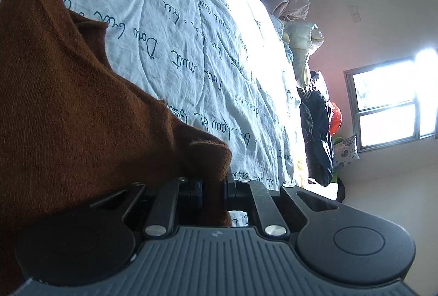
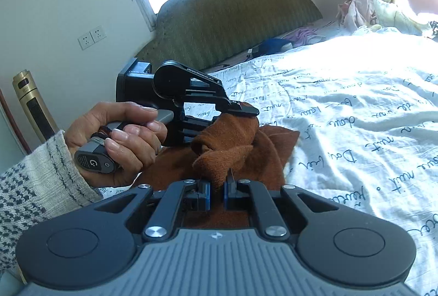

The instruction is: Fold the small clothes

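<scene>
Holding one small rust-brown knit garment (image 2: 230, 148) between both tools, low over the white bedsheet printed with dark handwriting (image 2: 342, 131) — that's where things stand. The right gripper (image 2: 216, 194) has its blue-padded jaws pinched nearly together on a bunched fold of the fabric, close to the camera. To its left and a bit farther off, the left gripper (image 2: 241, 111) is clamped on another edge of the same piece, and from its own camera the cloth hangs off the narrow jaws and drapes away to the left. You can see the person's hand (image 2: 120, 137) squeezing the handle, knit sleeve and all.

My read: this is mid-fold, with the garment lifted and carried but not laid flat yet. Next it probably needs both corners spread apart so the bunching comes out, then lowered onto the sheet — otherwise the fold lands crumpled. A heap of other clothes (image 2: 377, 8) waits at the far right.
</scene>
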`<act>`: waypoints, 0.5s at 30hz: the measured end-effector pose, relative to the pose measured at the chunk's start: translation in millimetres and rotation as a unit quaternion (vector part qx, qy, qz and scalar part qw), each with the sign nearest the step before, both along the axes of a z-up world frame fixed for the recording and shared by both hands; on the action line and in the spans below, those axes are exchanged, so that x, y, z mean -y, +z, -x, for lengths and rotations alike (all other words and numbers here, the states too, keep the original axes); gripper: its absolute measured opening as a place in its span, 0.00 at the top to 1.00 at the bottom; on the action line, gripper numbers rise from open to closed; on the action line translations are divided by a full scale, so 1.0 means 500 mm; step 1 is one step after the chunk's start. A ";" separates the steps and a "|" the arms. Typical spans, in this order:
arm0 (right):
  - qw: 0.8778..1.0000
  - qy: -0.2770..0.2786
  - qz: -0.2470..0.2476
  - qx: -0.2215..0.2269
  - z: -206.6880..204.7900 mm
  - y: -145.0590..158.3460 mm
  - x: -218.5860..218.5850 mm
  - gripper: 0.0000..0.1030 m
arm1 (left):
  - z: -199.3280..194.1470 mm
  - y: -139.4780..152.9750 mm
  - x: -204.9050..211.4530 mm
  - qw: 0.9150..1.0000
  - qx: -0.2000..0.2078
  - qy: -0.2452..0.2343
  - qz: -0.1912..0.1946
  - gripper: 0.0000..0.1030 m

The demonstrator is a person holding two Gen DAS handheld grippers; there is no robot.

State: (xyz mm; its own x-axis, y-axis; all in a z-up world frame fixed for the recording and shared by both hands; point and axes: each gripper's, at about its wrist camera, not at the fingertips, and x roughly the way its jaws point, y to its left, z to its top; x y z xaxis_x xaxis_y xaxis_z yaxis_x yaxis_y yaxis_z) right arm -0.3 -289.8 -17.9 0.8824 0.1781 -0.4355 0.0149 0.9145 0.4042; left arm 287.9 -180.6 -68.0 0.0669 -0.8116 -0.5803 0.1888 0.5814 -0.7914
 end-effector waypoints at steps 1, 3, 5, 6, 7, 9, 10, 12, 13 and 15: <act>1.000 -0.004 0.002 -0.002 0.003 -0.004 0.003 0.92 | 0.007 -0.001 0.010 1.000 0.004 -0.006 -0.006 0.87; 1.000 -0.006 -0.001 -0.026 0.007 -0.022 0.006 0.92 | 0.019 -0.003 0.035 0.999 0.027 -0.023 -0.035 0.86; 0.999 -0.002 -0.005 -0.049 0.004 -0.047 0.005 0.91 | 0.029 -0.011 0.053 0.997 0.039 -0.032 -0.055 0.79; 0.998 -0.003 -0.010 -0.068 0.000 -0.059 0.003 0.89 | 0.030 -0.013 0.053 0.997 0.040 -0.032 -0.057 0.74; 0.996 0.001 -0.019 -0.084 -0.006 -0.069 0.005 0.84 | 0.030 -0.012 0.049 0.998 0.035 -0.032 -0.047 0.67; 0.994 0.010 -0.054 -0.093 -0.004 -0.075 0.021 0.63 | 0.029 0.006 0.024 0.999 0.031 -0.022 -0.018 0.49; 0.993 0.015 -0.069 -0.089 0.000 -0.075 0.029 0.37 | 0.030 0.026 0.009 0.999 0.040 -0.020 -0.010 0.33; 0.992 0.025 -0.096 -0.073 0.012 -0.070 0.045 0.21 | 0.042 0.070 -0.030 0.997 0.074 -0.008 -0.005 0.20; 0.993 0.025 -0.095 -0.068 0.018 -0.065 0.048 0.21 | 0.048 0.091 -0.052 0.996 0.090 -0.007 -0.007 0.18; 0.995 0.020 -0.069 -0.068 0.025 -0.055 0.054 0.21 | 0.063 0.118 -0.100 0.994 0.106 0.001 -0.014 0.17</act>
State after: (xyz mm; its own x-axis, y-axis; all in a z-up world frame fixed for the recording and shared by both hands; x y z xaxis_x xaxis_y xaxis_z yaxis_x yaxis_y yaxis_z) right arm -12.7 -316.6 -45.2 0.8084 0.2782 -0.5188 0.0424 0.8515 0.5227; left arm 256.5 -130.4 -9.1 0.1914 -0.7951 -0.5755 0.3487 0.6031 -0.7174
